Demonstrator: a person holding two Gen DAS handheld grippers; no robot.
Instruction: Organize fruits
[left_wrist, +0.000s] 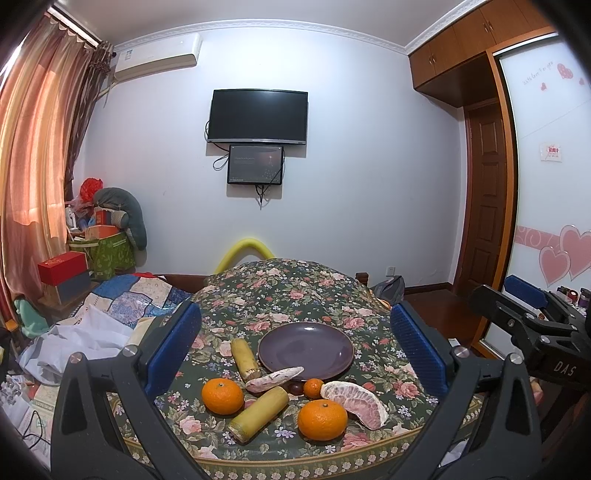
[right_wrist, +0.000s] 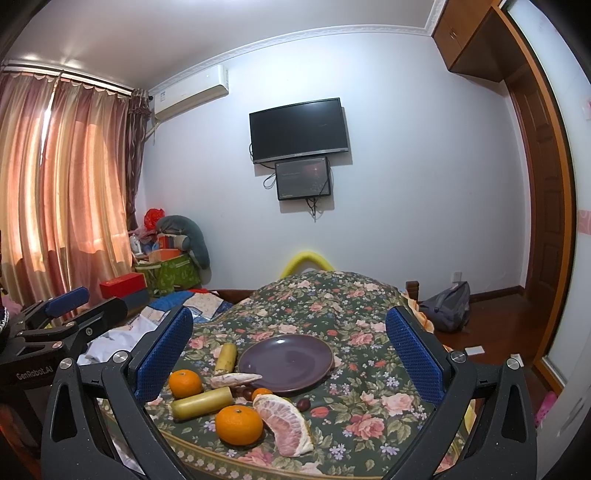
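Purple and bare, the plate sits on the floral cloth with nothing in it yet, so you have the whole dish to fill. All the fruit lies in front of it, on your side: three oranges, two yellow cane pieces, a pomelo wedge and a pale, purple-flecked root that touches the plate's near rim. Both of your tools are released and hold nothing: the left hand-held gripper has its blue pads spread wide around the pile, and the right hand-held gripper is just as open, hovering short of the fruit. Start with something firm and round; the nearest orange looks like the easiest first pick for your right side. Close across its middle, gently, since it will likely roll on the soft cloth if you nudge it. Take the wedge last and squeeze lightly, because its flesh is exposed and probably bruises. Set pieces toward the plate's far side first, leaving room near you. A small dark fruit hides beside the wedge; don't overlook it.
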